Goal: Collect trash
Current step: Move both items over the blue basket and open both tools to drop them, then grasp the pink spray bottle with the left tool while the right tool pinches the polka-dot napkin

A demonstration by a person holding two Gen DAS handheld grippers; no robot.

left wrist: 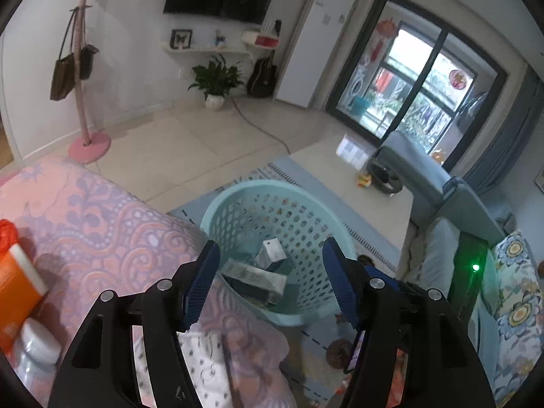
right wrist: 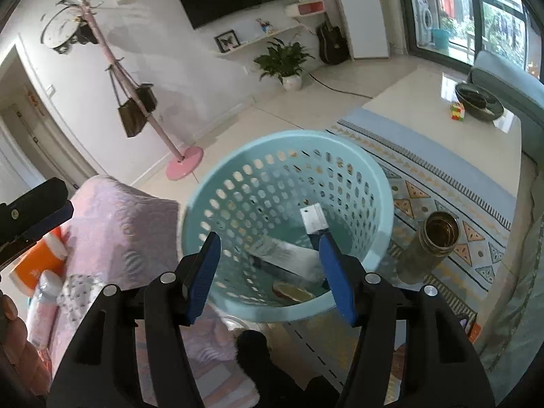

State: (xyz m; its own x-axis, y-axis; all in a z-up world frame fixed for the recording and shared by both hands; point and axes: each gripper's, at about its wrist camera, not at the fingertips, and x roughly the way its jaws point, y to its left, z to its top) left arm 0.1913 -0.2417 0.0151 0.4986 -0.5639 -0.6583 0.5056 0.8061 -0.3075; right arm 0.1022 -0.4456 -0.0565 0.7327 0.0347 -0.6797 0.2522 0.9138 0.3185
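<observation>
**Both grippers empty above the basket, more trash still out**

We hold the left gripper (left wrist: 268, 285) and the right gripper (right wrist: 268, 273) over the turquoise laundry basket (right wrist: 238, 156), and the jaws of both stand spread wide with nothing between them. Ahead of the right jaws, down in the basket, lie a small white carton (right wrist: 314, 218), a long flat box (right wrist: 282, 260) and a round yellowish piece we cannot identify. To the left of the left jaws, on the pink patterned cover (left wrist: 102, 217), sit an orange box (left wrist: 17, 292) and a white-capped bottle (left wrist: 40, 340), which we judge are the next pickups. Right of the right jaws, an open metal flask (right wrist: 431, 248) stands on the rug just beside the basket. The risks we see: a swing toward it could knock it over, and the soft cover may let the bottle roll from a loose pinch.
</observation>
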